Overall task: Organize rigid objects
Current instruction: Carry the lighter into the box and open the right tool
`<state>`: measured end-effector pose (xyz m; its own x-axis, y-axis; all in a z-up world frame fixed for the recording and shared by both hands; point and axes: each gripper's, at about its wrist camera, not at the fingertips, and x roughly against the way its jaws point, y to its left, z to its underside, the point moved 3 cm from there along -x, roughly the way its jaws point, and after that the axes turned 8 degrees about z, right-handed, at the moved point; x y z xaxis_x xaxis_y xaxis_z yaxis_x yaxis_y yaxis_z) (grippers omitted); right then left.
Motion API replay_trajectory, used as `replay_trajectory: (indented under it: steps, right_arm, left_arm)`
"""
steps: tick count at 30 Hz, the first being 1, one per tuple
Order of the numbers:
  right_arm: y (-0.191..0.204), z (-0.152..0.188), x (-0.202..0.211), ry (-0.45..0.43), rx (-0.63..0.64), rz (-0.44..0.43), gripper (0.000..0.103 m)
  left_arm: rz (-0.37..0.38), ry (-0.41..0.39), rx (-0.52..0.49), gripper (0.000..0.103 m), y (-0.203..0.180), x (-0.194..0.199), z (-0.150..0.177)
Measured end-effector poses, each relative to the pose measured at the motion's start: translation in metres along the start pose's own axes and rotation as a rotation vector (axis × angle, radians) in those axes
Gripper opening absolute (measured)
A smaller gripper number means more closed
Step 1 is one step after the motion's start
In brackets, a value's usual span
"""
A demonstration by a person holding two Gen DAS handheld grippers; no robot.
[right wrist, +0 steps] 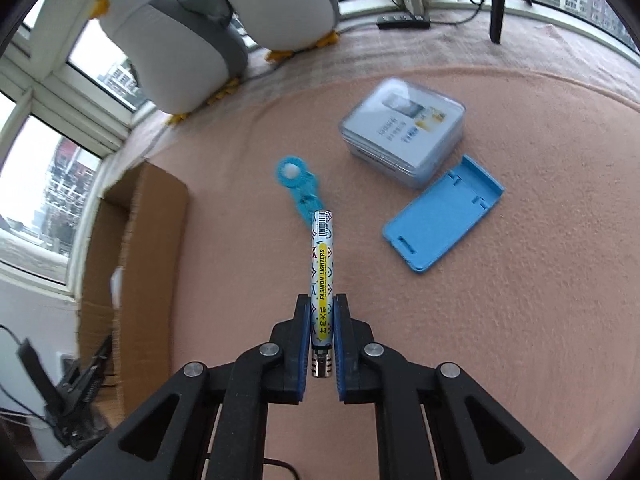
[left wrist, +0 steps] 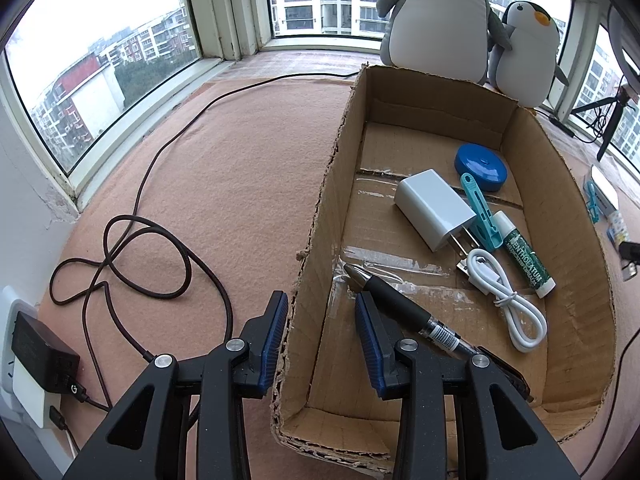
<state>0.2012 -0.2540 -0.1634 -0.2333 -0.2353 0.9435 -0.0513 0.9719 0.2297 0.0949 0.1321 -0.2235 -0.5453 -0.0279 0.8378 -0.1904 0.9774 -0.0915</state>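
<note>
In the left wrist view my left gripper (left wrist: 322,306) is open, its fingers astride the near left wall of the cardboard box (left wrist: 320,216). In the box lie a black pen (left wrist: 404,304), a white charger (left wrist: 434,210), a white cable (left wrist: 508,296), a green lip balm (left wrist: 526,254), a teal clip (left wrist: 478,210) and a blue round case (left wrist: 480,166). In the right wrist view my right gripper (right wrist: 323,300) is shut on a patterned lighter (right wrist: 322,264), held above the pink blanket. The box (right wrist: 132,248) stands to its left.
On the blanket lie a blue tray-like lid (right wrist: 442,218), a clear boxed item (right wrist: 404,128) and a blue round-headed clip (right wrist: 298,186). Two plush penguins (right wrist: 172,40) stand by the windows. A dark cable (left wrist: 160,248) and power adapter (left wrist: 42,354) lie left of the box.
</note>
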Motion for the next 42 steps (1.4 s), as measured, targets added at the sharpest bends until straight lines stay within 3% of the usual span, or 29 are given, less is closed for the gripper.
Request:
replay_trajectory:
  steps: [10, 16, 24, 31, 42]
  right_arm:
    - [0.076, -0.008, 0.036, -0.073, 0.168, -0.095, 0.010]
    - [0.134, -0.006, 0.036, -0.085, 0.291, -0.130, 0.010]
    - [0.198, 0.000, 0.012, -0.080, 0.436, -0.115, 0.010]
    - [0.219, 0.004, -0.018, -0.059, 0.479, -0.063, 0.010]
    - [0.220, 0.005, -0.033, -0.036, 0.489, -0.037, 0.010]
  left_arm:
    - [-0.003, -0.001, 0.001, 0.038, -0.001, 0.000, 0.001]
    - [-0.003, -0.001, 0.000, 0.038, 0.000, 0.000, 0.001]
    - [-0.003, 0.000, 0.001, 0.038, 0.000, 0.000, 0.000]
    - [-0.004, -0.001, 0.003, 0.038, 0.000, 0.000, 0.001]
    - [-0.004, -0.001, 0.003, 0.038, 0.000, 0.000, 0.001]
